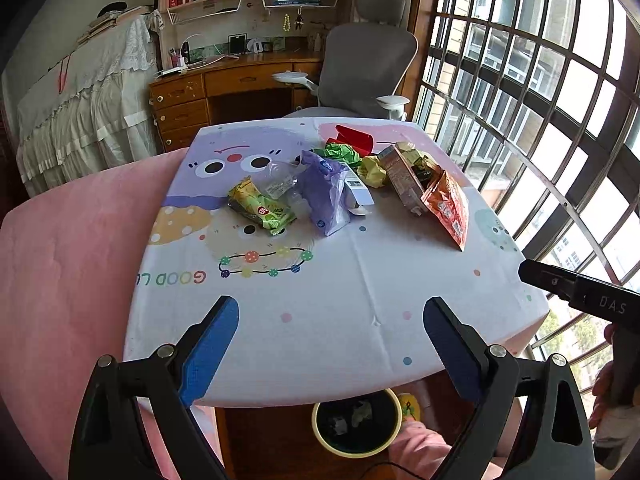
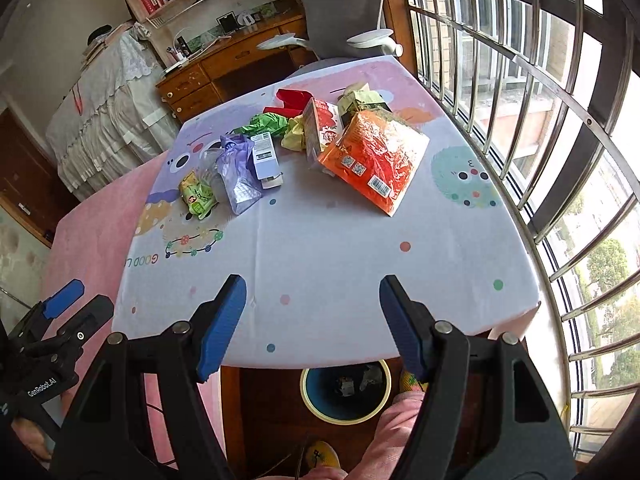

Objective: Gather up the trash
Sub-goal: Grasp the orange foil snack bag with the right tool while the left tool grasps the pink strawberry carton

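On the cartoon-print tabletop (image 2: 328, 248) light, crinkly wrappers lie mid-cloth, the orange snack bag (image 2: 376, 160) best pinched at its flat edge, both the left hand-held gripper (image 1: 331, 320) and right hand-held gripper (image 2: 313, 300) agape, empty.

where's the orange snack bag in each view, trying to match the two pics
Left wrist view: the orange snack bag lies right of centre, at the right end of the trash pile.
Right wrist view: the same bag sits just right of centre in the upper half, its barcode side facing the camera.
Shared landmark: the grey office chair behind the table's far edge.
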The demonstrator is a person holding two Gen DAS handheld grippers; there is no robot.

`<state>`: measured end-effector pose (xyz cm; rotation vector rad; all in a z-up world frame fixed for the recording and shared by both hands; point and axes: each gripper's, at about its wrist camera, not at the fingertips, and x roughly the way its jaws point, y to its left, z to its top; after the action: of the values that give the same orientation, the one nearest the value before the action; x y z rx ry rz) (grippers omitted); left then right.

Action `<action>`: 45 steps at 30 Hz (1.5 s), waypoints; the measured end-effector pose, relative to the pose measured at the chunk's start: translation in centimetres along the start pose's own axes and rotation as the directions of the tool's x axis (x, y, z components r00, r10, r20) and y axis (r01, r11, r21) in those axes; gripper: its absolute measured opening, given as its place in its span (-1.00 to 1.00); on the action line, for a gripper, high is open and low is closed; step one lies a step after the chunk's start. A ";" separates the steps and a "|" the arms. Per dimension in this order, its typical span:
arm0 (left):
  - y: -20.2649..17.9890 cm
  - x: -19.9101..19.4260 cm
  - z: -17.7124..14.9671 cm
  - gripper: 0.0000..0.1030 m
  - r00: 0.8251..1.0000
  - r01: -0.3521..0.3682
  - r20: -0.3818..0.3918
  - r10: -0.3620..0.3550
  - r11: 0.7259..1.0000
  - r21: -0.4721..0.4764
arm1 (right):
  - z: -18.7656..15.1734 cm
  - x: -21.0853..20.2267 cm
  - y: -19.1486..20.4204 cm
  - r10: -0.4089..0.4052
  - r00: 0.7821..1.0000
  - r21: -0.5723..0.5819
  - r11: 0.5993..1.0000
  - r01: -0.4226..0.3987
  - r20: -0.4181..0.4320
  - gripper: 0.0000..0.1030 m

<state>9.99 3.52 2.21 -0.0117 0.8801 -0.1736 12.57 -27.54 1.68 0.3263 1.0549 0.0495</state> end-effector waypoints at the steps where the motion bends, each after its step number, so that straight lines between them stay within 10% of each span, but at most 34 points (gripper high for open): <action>1: -0.1 1.0 0.5 0.84 1.000 -0.011 -0.009 0.011 1.000 -0.012 | 1.0 1.0 -0.5 0.008 1.000 -0.013 1.000 -0.008 -0.009 0.29; 14: -5.7 15.0 8.6 0.84 0.988 -0.095 -0.138 0.064 0.968 -0.230 | 14.3 14.4 -8.0 0.036 0.988 -0.196 0.979 -0.065 -0.151 0.44; 20: -8.4 19.1 11.0 0.84 0.979 -0.130 -0.185 0.089 0.966 -0.223 | 18.3 20.2 -10.8 0.091 0.967 -0.012 0.995 -0.097 -0.240 0.49; 27: -10.2 21.1 14.4 0.84 0.981 -0.129 -0.173 0.093 0.969 -0.210 | 19.7 25.7 -10.7 0.069 0.936 0.116 0.993 -0.030 -0.346 0.52; 36: -11.7 23.0 17.3 0.84 0.979 -0.116 -0.189 0.080 0.976 -0.185 | 18.9 29.2 -9.9 -0.068 0.915 -0.004 0.997 0.072 -0.398 0.55; 45: -12.8 28.0 18.8 0.84 0.961 -0.022 -0.275 -0.026 0.985 -0.172 | 18.6 29.0 -10.3 -0.069 0.932 -0.125 0.992 0.025 -0.357 -0.24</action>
<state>40.02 -14.64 -6.14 -0.1545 1.1730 -0.1004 41.76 -36.18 -17.41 0.1864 1.4186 0.1323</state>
